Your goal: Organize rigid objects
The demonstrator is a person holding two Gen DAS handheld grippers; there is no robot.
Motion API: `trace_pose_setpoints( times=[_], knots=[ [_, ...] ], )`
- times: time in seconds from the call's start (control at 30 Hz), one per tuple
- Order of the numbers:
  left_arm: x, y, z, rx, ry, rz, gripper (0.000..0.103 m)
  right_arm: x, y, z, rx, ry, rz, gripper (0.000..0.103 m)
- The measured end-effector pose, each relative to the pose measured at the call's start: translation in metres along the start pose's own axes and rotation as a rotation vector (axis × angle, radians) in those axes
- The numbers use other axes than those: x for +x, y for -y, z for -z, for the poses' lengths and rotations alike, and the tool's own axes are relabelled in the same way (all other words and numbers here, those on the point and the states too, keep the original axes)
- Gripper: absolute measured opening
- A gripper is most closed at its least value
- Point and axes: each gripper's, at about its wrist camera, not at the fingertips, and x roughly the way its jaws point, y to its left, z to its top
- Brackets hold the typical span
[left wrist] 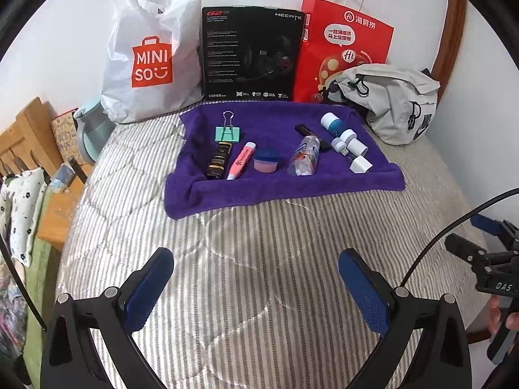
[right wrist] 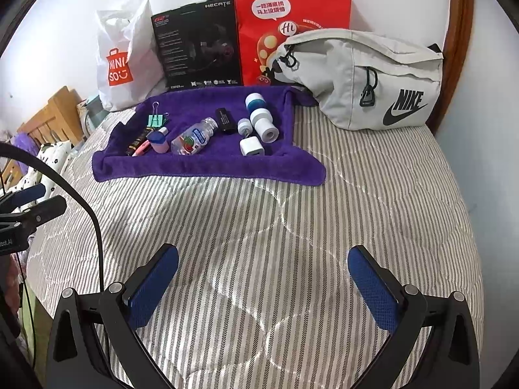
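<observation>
One purple towel (left wrist: 279, 191) lies on the striped bedcover (left wrist: 259, 275) at 12 o'clock from both grippers. On it, left to right: one green binder clip (left wrist: 229, 133), one black tube (left wrist: 220, 160), one pink highlighter (left wrist: 241, 160), one pink-and-blue container (left wrist: 266, 160), one clear bottle (left wrist: 305, 157), one black stick (left wrist: 308, 131), three white rolls (left wrist: 334, 123), one white charger (left wrist: 360, 164). Left gripper (left wrist: 256, 287) and right gripper (right wrist: 262, 287) are each spread wide, holding nothing, well apart from the towel.
</observation>
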Motion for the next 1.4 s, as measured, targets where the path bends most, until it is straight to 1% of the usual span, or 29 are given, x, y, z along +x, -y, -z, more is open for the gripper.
trace_pose_setpoints(
  times=[0.17,0.3,0.5,1.1,1.4],
  knots=[
    [-0.001,-0.002,-0.001,-0.011,-0.003,-0.001,0.103,-0.004,-0.001,-0.002,-0.004,0.013,0.003,0.103],
    [-0.001,-0.003,-0.001,-0.015,-0.005,-0.002,0.103,-0.004,-0.001,-0.002,-0.011,0.005,0.007,0.103],
    [-0.002,-0.006,-0.002,-0.039,-0.008,0.011,0.103,-0.007,-0.004,-0.001,-0.021,0.014,0.001,0.103],
    [-0.007,-0.005,0.000,-0.022,-0.011,-0.024,0.103,-0.015,-0.007,-0.001,-0.029,0.041,-0.006,0.103],
    [-0.007,-0.002,0.001,-0.012,-0.010,-0.024,0.103,-0.017,-0.008,-0.001,-0.034,0.044,-0.007,0.103]
  ],
)
